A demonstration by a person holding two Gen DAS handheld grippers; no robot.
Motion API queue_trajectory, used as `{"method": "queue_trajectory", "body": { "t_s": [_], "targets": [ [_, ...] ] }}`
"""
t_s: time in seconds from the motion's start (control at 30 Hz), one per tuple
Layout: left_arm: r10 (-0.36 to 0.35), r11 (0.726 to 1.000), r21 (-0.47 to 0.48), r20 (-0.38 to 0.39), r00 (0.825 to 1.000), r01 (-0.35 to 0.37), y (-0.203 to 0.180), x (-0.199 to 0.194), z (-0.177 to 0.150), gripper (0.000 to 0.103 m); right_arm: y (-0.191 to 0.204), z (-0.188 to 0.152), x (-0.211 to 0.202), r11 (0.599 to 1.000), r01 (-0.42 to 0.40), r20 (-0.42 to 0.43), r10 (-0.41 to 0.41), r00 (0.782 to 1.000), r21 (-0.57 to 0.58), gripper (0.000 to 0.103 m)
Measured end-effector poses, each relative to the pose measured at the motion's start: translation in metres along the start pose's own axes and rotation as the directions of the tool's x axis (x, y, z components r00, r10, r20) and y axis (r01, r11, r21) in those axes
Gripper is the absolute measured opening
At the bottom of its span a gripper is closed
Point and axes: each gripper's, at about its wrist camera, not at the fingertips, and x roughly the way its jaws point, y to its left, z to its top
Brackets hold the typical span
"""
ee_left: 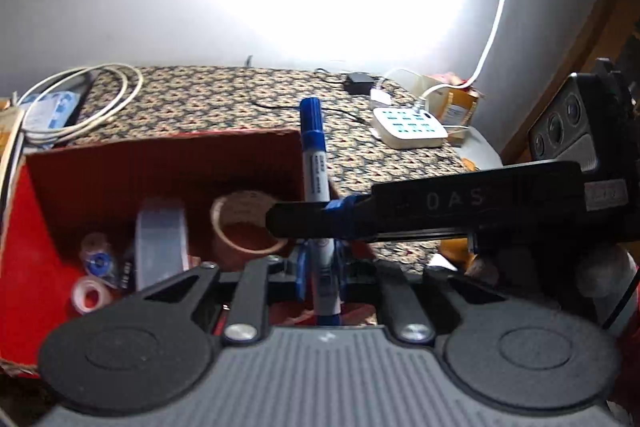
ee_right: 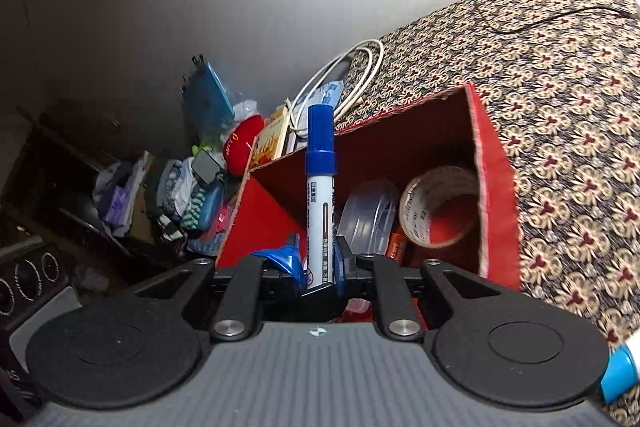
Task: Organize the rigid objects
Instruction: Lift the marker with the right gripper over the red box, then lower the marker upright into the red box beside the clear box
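Slippage worried me: each gripper, left and right, was clamped low on a smooth, round plastic marker above the red cardboard box; either could pivot, drop outside, or jam against the stiff tape rolls inside.

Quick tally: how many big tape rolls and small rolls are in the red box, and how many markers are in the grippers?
Big tape rolls: 2 (brown roll, clear roll)
Small rolls: 2 (blue-cored roll, pale pink roll)
Markers: 1 (blue marker, clamped by both the left gripper and the right gripper)
Total: 5
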Motion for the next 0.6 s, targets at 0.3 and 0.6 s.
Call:
{"method": "queue_trajectory", "body": {
  "t_s": [0.3, 0.6],
  "targets": [
    [0.027, 0.995, -0.092, -0.091, 0.995, -0.036, 0.055, 0.032, 0.0, 0.01, 0.006, 0.008, 0.063, 0.989, 0.124, -0.139, -0.134, 0.981, -0.076, 0.0],
    [0.033, 0.99, -0.126, -0.186, 0.982, -0.057, 0.075, 0.053, -0.015, 0.01, 0.008, -0.003, 0.093, 0.949, 0.252, -0.198, -0.289, 0.937, -0.19, 0.0]
  ]
}}
